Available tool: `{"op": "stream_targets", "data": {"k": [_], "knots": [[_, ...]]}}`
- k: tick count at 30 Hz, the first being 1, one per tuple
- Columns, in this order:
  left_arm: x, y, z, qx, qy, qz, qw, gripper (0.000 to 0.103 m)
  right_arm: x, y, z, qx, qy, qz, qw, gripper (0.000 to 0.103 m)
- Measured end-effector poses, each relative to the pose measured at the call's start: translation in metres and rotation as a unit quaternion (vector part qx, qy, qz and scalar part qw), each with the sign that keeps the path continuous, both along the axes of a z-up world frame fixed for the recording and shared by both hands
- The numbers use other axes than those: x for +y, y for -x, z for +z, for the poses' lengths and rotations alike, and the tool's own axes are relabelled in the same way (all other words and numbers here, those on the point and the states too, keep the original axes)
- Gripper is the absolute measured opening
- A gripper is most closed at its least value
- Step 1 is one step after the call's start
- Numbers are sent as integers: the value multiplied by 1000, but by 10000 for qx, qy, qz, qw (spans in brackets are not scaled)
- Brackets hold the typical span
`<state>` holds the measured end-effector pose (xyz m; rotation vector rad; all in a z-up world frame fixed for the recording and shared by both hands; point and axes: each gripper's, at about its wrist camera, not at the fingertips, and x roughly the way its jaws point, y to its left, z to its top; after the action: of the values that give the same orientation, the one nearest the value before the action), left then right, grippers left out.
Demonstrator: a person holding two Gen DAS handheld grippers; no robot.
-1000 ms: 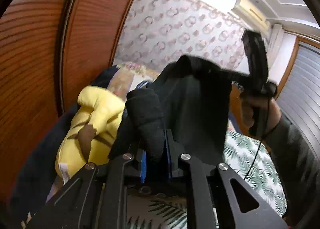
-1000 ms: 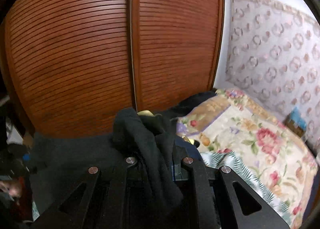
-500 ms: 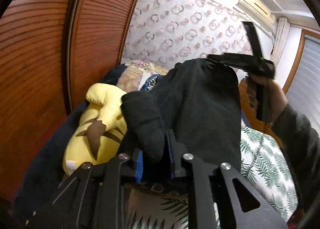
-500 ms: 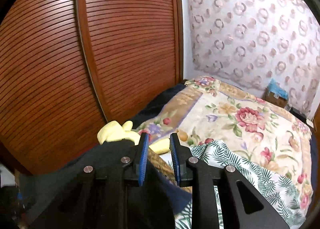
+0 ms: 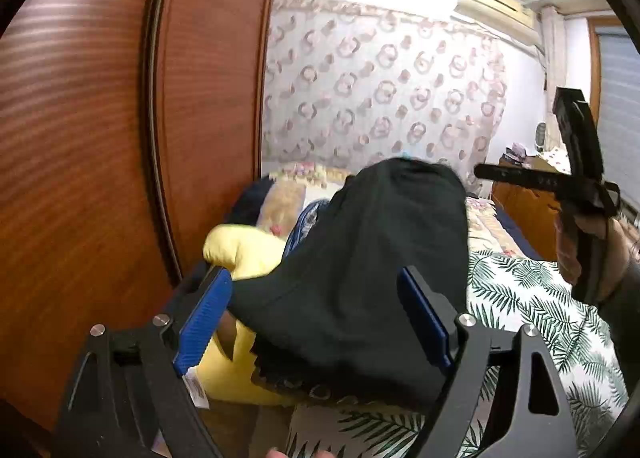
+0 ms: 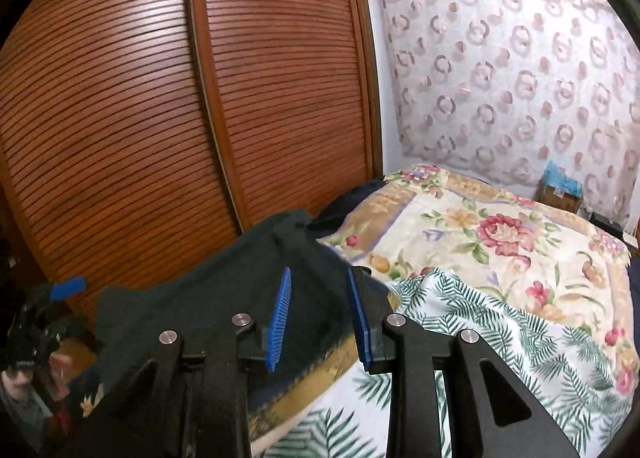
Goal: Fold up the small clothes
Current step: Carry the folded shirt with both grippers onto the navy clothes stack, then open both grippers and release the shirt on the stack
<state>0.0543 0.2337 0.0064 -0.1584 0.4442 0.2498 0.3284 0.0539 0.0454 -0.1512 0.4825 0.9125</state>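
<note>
— What fills the room from where you stand?

— The slatted wooden wardrobe doors (image 6: 168,130) on one side, then the bed (image 6: 492,242) with its flowered cover and, nearer, a palm-leaf sheet (image 5: 532,298).

— And the garment?

— The black garment (image 5: 360,266) lies heaped over a yellow plush toy (image 5: 240,254) at the near end of the bed, hard by the doors.

— Is anyone holding it?

— No. The left gripper (image 5: 316,318) has just spread its jaws wide; the cloth lies between the blue pads (image 5: 204,318) but they don't press on it. The right gripper (image 6: 320,314) has been opening too, its jaws parted a little above the dark cloth, pinching nothing. In the left view it shows raised off to the side in a hand (image 5: 588,246).
</note>
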Motion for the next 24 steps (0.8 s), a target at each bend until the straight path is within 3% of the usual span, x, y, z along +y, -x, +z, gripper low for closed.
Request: {"op": "stream_targets", "data": {"k": [3,8,11,15,17,24], "knots": [[-16,2,8,-63,-186,-131,9997,86,-16,20,2,-72,-66,-29,9999,34],[-35,8,15,-159,-250,-372,9989,86,-44,59,4,-223,-96,-106,9996,50],[-46,9,19,-139,-226,-458,9986,86,-56,78,4,-255,-78,-192,9995,51],[-64,8,21,-81,-142,-660,9977,86,-80,114,3,-335,-51,-444,9984,53],[-74,7,22,-96,-156,-739,9971,86,-94,131,2,-328,-102,-583,9977,59],[-121,5,30,-170,-421,-1013,9938,86,-147,198,5,-513,-223,-1266,9904,68]]}}
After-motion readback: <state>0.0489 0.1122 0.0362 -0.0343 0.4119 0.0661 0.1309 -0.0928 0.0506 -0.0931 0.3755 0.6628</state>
